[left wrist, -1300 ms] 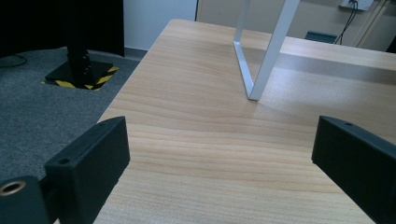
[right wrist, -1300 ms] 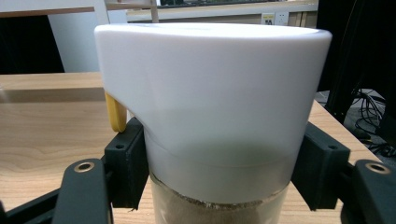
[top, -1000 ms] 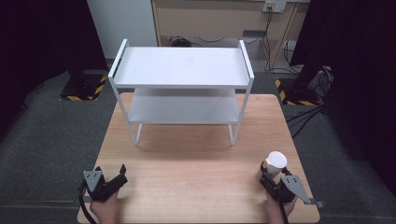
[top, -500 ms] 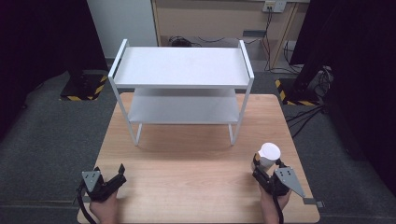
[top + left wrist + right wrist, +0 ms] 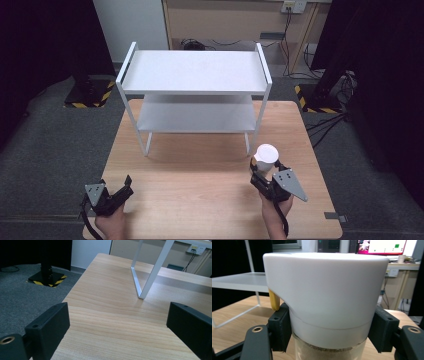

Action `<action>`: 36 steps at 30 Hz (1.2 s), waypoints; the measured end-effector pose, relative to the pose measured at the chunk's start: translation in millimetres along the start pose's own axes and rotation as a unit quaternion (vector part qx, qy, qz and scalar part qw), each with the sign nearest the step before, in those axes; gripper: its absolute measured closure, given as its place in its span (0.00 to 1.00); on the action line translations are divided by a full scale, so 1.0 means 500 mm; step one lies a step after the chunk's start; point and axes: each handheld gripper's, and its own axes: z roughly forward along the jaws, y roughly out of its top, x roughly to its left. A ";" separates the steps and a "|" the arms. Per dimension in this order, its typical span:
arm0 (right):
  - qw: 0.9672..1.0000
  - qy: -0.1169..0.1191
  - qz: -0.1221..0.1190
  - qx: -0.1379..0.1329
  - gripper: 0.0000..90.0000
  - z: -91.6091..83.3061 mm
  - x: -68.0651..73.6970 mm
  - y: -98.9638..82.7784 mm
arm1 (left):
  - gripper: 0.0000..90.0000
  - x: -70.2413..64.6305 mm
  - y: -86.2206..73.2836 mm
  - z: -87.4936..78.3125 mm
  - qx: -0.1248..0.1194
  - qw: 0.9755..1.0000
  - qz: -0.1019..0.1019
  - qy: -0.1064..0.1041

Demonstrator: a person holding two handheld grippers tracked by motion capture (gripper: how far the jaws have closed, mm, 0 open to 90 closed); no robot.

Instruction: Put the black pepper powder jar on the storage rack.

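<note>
Right gripper (image 5: pixel 263 171) clamping white-lidded jar (image 5: pixel 325 297), sandy contents

One jar (image 5: pixel 265 156), one rack (image 5: pixel 194 80), two tongs (image 5: pixel 116 192)

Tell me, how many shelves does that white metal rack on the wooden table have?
2. The white metal rack has a top shelf with raised side rails and a lower shelf directly beneath it, above the wooden table. No further shelf is visible under them.

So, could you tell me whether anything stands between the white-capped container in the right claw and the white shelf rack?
Nothing visible does. The right claw grips the white-capped container near the white shelf rack; bare wooden table lies between them, and both shelves look bare.
</note>
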 end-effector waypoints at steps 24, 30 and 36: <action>0.999 0.033 0.011 -0.013 0.34 0.100 0.069 0.103 | 0.05 0.000 0.001 0.003 0.001 1.000 -0.002 0.000; 0.999 0.036 0.013 -0.007 0.34 0.133 0.075 0.125 | 0.05 0.001 0.003 0.004 0.003 1.000 -0.001 -0.002; 0.999 0.035 0.006 -0.006 0.34 0.158 0.080 0.141 | 0.05 0.001 0.002 0.004 0.002 1.000 -0.001 -0.001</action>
